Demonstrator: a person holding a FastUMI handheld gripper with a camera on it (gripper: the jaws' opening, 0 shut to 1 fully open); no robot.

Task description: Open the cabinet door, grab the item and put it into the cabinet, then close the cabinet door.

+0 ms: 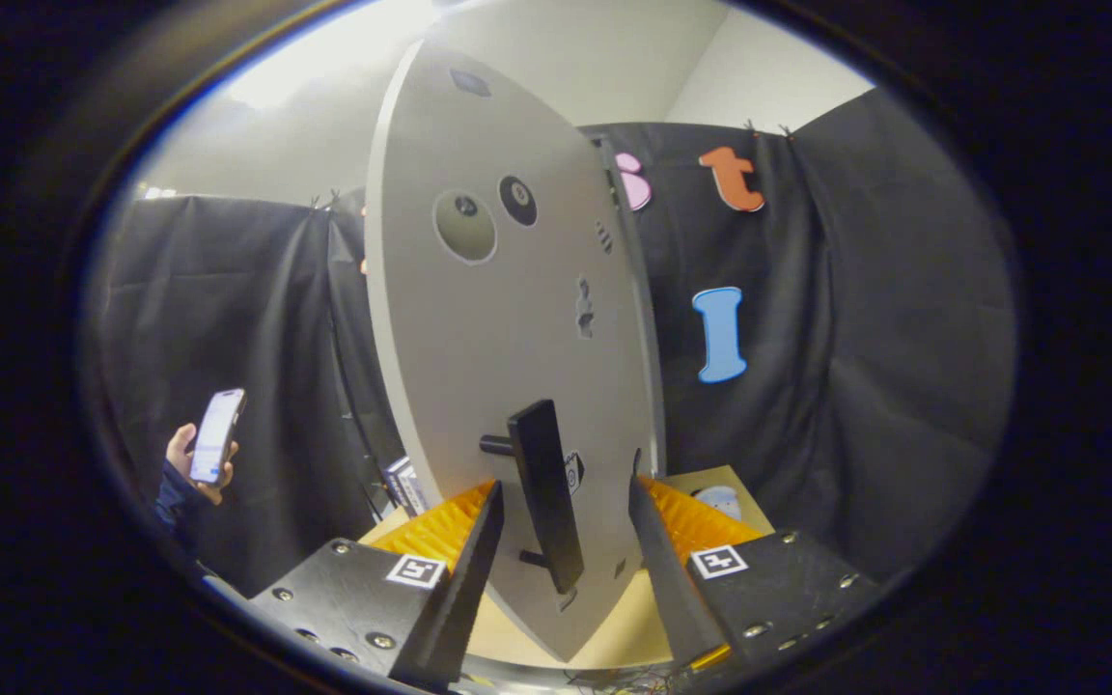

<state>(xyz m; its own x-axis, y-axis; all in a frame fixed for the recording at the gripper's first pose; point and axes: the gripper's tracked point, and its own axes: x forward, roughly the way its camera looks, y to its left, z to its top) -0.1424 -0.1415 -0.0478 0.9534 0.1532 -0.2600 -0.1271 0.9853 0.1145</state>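
A grey cabinet door (508,319) stands tall right in front of me, turned at an angle so its dark right edge shows. Its black bar handle (548,492) stands upright on two short pegs. My gripper (564,487) is open, with the handle between the fingers and a small gap on each side. Neither finger presses on it. A pale round item (718,500) lies on the wooden tabletop (614,627) just beyond the right finger, partly hidden by it.
To the left, a person's hand (180,454) holds up a phone (216,434) in front of the black cloth wall. A small printed box (403,483) sits by the door's lower left edge. The cloth wall closes off the back and right.
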